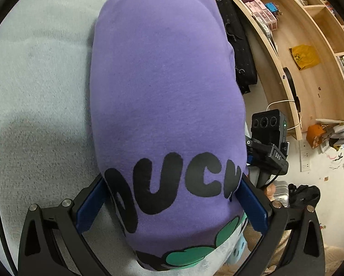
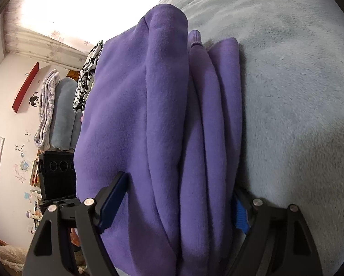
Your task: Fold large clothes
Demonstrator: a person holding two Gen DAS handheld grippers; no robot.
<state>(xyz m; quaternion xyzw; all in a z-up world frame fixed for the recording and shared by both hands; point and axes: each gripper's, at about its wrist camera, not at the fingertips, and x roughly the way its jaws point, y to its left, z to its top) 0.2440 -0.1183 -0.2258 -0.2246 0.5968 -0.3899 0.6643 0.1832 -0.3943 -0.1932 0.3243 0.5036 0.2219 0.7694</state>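
A folded purple sweatshirt (image 1: pixel 160 80) with black letters and a green print lies in a thick bundle on a pale grey-blue bed cover (image 1: pixel 38 80). My left gripper (image 1: pixel 172 184) is shut on the bundle's printed end, a blue pad pressing each side. In the right wrist view the sweatshirt (image 2: pixel 148 103) shows stacked layers and a ribbed cuff (image 2: pixel 195 38). My right gripper (image 2: pixel 180 184) clamps the layers at the near end, its jaws wide around the thick fabric. The right finger (image 2: pixel 239 214) sits low against the bed cover (image 2: pixel 287 80).
A wooden bookshelf (image 1: pixel 310 57) and a black case (image 1: pixel 238 46) stand beyond the bed's right edge, with a silver suitcase (image 1: pixel 280 193) below. The other gripper's camera block (image 1: pixel 268 133) is close beside the bundle. Folded blankets (image 2: pixel 59 110) are stacked at the left wall.
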